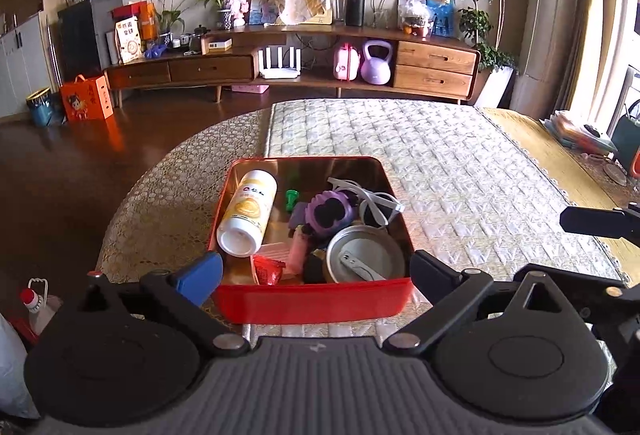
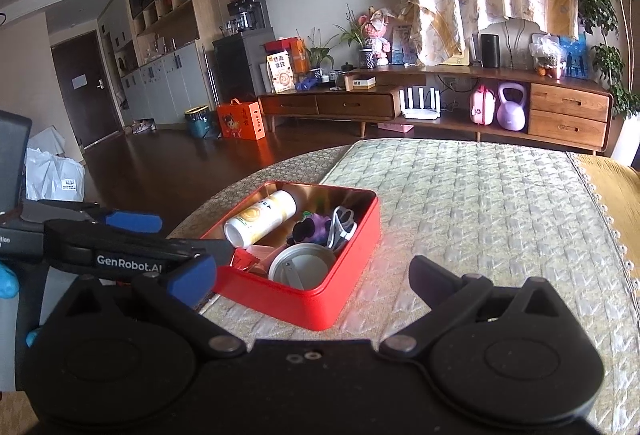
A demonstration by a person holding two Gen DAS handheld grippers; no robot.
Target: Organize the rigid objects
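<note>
On the quilted table, both grippers' fingers gape wide, empty, near the red tin point(image 1: 312, 301) of objects

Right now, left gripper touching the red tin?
Apart. In the right wrist view the left gripper hangs open left of the red tin, with tablecloth visible between them; nothing sits between its fingers.

"GenRobot.AI" stands in white letters on the black side of the left hand-held gripper point(image 2: 132, 223), at nine o'clock in the right wrist view. The white bottle point(image 1: 248, 213) in the red tin point(image 1: 312, 301) carries a red mark and characters too small to read. The orange box point(image 2: 240, 120) and the snack bag point(image 2: 282, 72) bear print that cannot be read.
</note>
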